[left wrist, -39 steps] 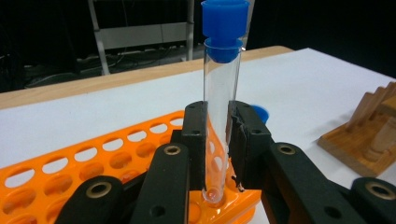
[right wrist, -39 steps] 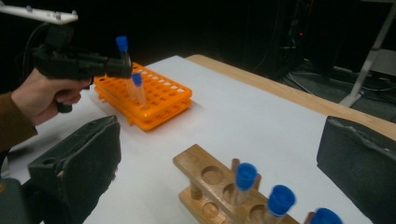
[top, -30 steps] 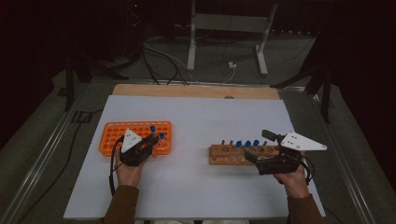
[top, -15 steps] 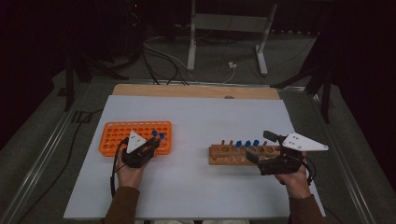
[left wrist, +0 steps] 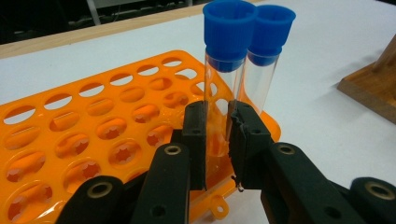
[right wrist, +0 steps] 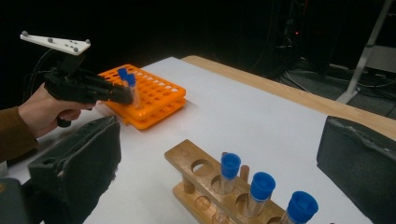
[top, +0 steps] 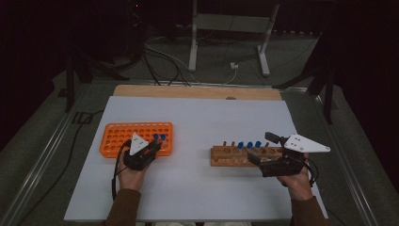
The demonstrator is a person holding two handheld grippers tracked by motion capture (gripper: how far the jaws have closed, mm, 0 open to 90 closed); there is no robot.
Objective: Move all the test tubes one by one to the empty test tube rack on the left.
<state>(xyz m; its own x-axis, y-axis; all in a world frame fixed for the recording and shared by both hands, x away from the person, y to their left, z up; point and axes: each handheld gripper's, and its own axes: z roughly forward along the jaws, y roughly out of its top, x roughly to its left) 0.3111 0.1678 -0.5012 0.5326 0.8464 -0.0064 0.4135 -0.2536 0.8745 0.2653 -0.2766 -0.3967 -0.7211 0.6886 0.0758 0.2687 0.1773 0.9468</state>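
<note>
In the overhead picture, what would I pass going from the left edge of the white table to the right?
Orange tube rack → left gripper, closed on a blue-capped tube at the rack's right end → bare white tabletop → wooden tube rack holding blue-capped tubes → right gripper, its jaws wide apart.

Your left gripper [left wrist: 217, 140] clamps a tube
Its jaws pinch the nearer blue-capped tube [left wrist: 223, 79], upright at the orange rack's [left wrist: 93, 130] corner, another tube [left wrist: 264, 65] just behind
</note>
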